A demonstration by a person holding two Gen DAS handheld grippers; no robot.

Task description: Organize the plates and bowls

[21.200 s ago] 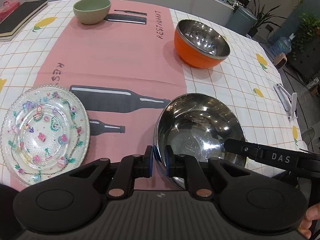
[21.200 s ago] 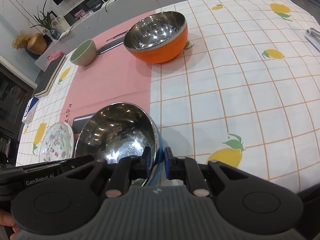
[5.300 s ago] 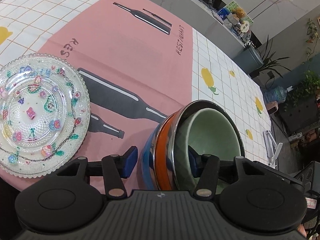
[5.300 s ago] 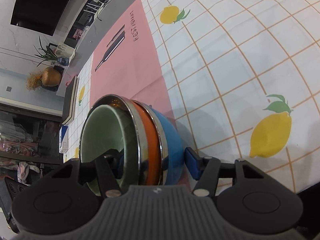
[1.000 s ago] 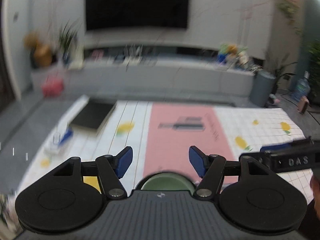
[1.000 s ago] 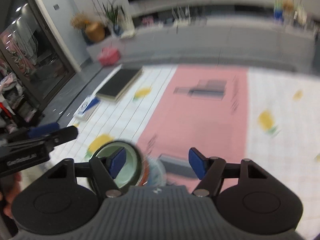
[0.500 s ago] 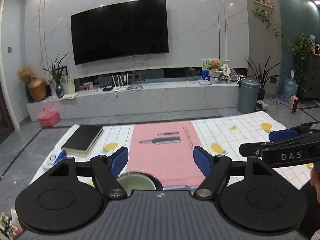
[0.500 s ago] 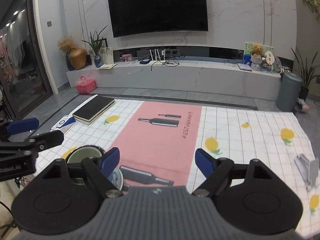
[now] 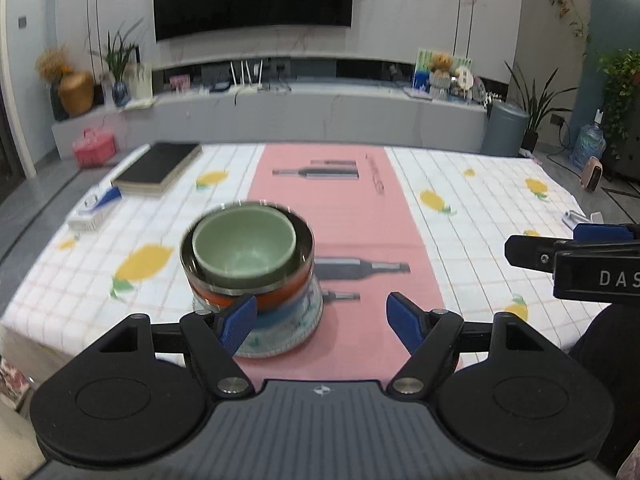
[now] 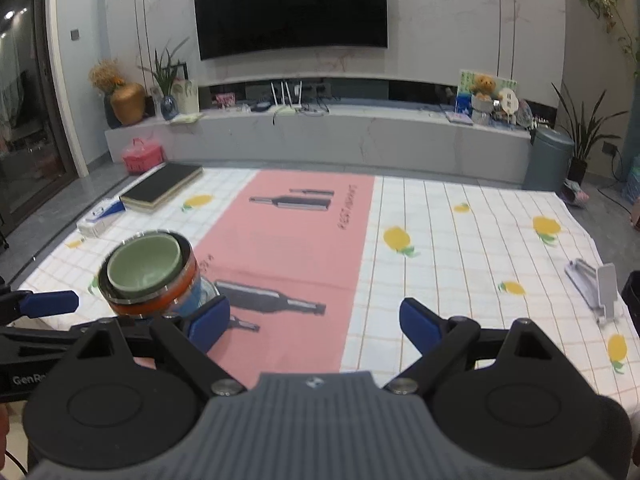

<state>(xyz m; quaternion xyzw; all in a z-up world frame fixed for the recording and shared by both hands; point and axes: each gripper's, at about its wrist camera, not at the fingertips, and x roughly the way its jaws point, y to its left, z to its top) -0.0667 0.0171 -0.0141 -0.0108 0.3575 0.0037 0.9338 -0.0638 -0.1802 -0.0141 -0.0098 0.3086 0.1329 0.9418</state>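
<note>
A green bowl point(image 9: 244, 244) sits nested in a steel-lined orange bowl point(image 9: 276, 300). That one rests in a blue bowl point(image 9: 280, 320) on the flowered glass plate point(image 9: 288, 342), at the near left of the table. My left gripper point(image 9: 322, 318) is open and empty, with the stack just beyond its left finger. In the right wrist view the same stack point(image 10: 148, 276) stands to the left, outside my right gripper point(image 10: 316, 320). Its jaws are opening and nothing is between them. Each gripper also shows at the edge of the other's view.
A black book point(image 9: 160, 168) and a white-and-blue box point(image 9: 94, 212) lie at the table's far left. A white folding stand point(image 10: 596, 284) sits near the right edge. The pink runner point(image 10: 304, 240) crosses the checked cloth. A long TV bench stands beyond the table.
Both views have tipped downward and drawn back, so the whole stack now shows instead of only the green bowl's rim. The right jaws stand wider apart.
</note>
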